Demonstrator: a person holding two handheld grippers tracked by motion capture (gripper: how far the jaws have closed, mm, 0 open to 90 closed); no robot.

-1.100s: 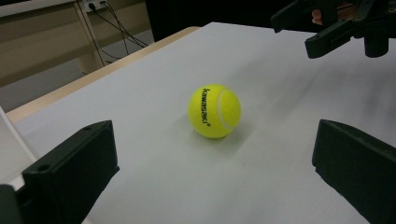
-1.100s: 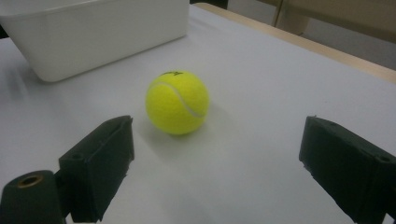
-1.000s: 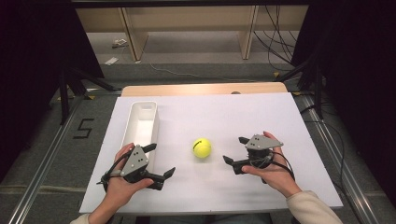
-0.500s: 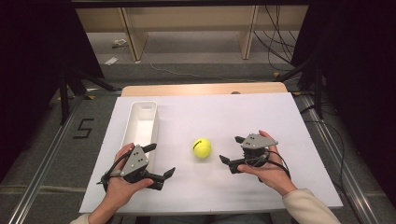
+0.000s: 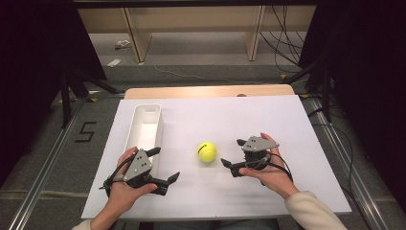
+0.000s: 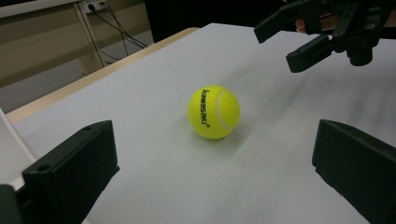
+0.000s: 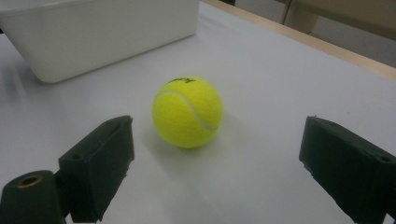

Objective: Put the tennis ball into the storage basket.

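Ball (image 5: pixel 207 152) loose mid-table, beside tray (image 5: pixel 143 125); right gripper (image 5: pixel 231 155) nearest, both sets of jaws open, empty. Best centred before closing, gently.

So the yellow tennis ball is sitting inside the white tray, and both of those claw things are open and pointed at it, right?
Not quite. The tennis ball lies on the white table, beside the white tray and apart from it, as the high view shows. The rest holds: the left gripper and the right gripper are both open and point at the ball.
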